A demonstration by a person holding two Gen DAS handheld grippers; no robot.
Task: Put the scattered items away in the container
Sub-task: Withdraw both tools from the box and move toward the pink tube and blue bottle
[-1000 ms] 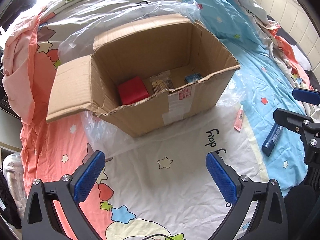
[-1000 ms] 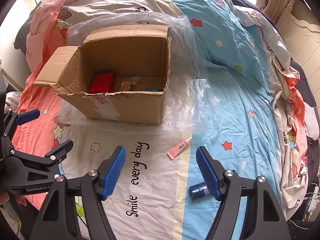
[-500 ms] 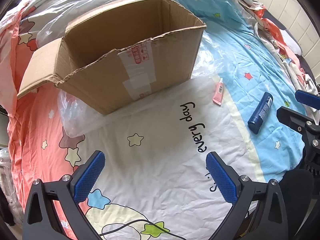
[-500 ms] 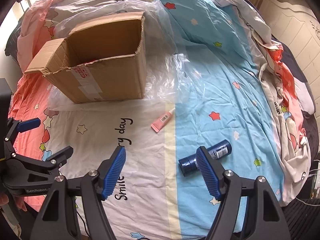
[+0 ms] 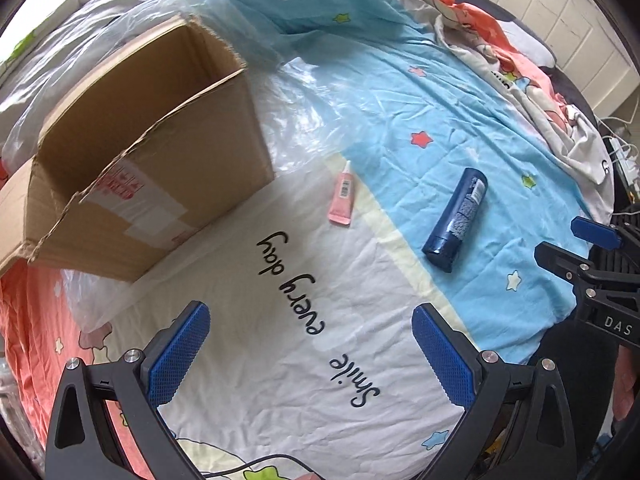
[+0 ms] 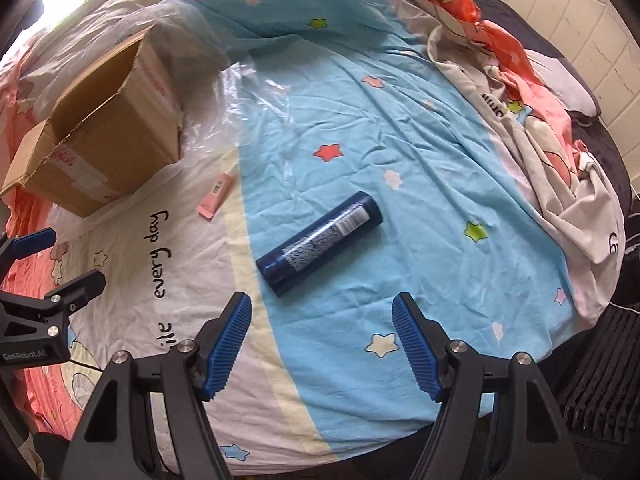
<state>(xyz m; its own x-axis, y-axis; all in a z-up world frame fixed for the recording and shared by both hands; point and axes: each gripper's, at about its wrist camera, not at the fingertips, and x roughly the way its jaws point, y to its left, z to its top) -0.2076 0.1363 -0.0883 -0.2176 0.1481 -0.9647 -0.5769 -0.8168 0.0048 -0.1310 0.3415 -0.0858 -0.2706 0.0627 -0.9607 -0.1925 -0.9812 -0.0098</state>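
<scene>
This is a bedroom in a home. A big bed fills almost the whole view, covered with a soft sheet (image 6: 400,128) in blue, white and pink with little stars and the words "Smile every day" on it, and at about 1 o'clock a crumpled blanket (image 6: 532,120) lies bunched up beside a padded headboard (image 6: 580,12). A cardboard box (image 5: 160,152) sits on the bed at about 10 o'clock, and bright daylight comes in at about 11 o'clock, as if from a window.
</scene>
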